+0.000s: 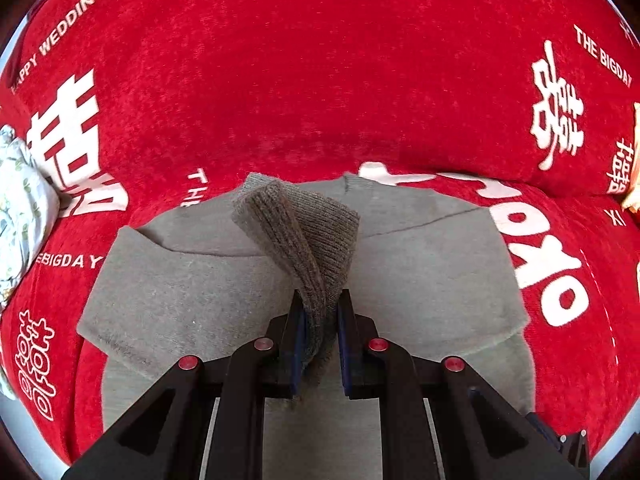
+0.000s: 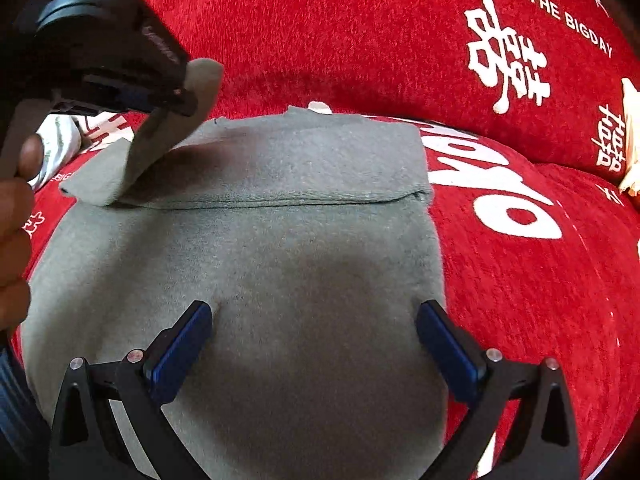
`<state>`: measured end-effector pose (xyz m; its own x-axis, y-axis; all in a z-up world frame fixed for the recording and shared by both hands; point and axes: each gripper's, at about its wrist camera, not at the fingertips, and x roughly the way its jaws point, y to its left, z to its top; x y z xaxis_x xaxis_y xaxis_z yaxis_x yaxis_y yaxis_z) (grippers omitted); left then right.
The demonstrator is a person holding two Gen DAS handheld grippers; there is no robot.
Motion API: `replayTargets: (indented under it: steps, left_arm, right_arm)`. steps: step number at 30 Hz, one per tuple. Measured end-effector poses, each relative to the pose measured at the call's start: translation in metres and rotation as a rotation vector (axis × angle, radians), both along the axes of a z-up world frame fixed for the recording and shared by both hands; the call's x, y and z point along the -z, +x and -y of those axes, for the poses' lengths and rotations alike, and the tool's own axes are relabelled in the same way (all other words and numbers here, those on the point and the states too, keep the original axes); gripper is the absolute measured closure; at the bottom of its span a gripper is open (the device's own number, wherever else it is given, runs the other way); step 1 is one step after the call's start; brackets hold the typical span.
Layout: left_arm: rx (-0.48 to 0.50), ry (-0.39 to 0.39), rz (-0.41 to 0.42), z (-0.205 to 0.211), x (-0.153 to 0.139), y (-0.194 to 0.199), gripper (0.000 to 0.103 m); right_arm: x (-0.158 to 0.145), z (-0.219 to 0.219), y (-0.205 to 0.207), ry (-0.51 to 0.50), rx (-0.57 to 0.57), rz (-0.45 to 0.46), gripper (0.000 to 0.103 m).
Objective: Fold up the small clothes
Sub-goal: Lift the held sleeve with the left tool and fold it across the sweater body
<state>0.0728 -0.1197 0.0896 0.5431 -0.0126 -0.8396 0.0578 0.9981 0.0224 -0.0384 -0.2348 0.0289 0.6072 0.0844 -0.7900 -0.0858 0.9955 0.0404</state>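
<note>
A: Garment? 
B: Grey knit sweater (image 2: pixel 280 240), small, lying flat and spread ahead of and under the right claw (image 2: pixel 314 344), whose jaws stand wide apart above it with nothing between them. A fold line runs across it beyond that claw.

A: Sleeve? 
B: Ribbed cuff (image 1: pixel 304 232) of the sleeve lifted off the body, pinched between the left claw (image 1: pixel 320 320) pads, draping forward and up from that claw. Rest of the sleeve trails down to the sweater's left edge.
</note>
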Motion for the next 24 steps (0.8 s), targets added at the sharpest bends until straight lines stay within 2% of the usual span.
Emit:
replayTargets:
  steps: [12, 24]
  left_arm:
    - [0.057, -0.003, 0.013, 0.037, -0.009, -0.003, 0.088]
    - [0.109, 0.009, 0.013, 0.074, -0.014, -0.004, 0.088]
  right_arm:
    - [-0.002, 0.027, -0.007, 0.059, 0.052, -0.002, 0.000]
    - [0.000, 0.039, -0.016, 0.055, 0.063, 0.007, 0.000]
